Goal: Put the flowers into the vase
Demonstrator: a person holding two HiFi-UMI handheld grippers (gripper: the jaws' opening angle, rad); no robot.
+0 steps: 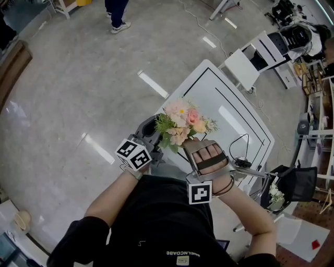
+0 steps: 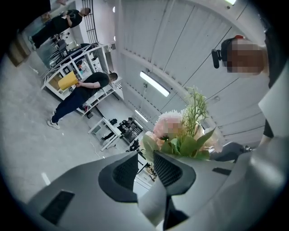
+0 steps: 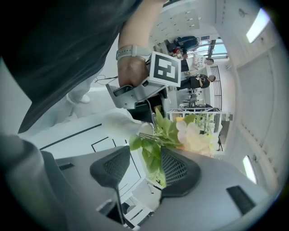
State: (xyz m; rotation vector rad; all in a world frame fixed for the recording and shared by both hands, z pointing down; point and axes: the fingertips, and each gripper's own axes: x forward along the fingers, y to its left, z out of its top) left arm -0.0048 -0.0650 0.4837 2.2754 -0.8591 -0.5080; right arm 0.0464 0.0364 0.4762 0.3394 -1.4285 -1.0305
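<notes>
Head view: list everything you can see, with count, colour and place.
flowers: one bunch, pink and peach with green leaves, picture centre
table: one, white with black lines, under and beyond the flowers
floor: grey, glossy, all around
bystander: one, dark trousers, top edge
left gripper: one, grey, shut on the flowers
right gripper: one, grey, jaws apart, beside the flowers
</notes>
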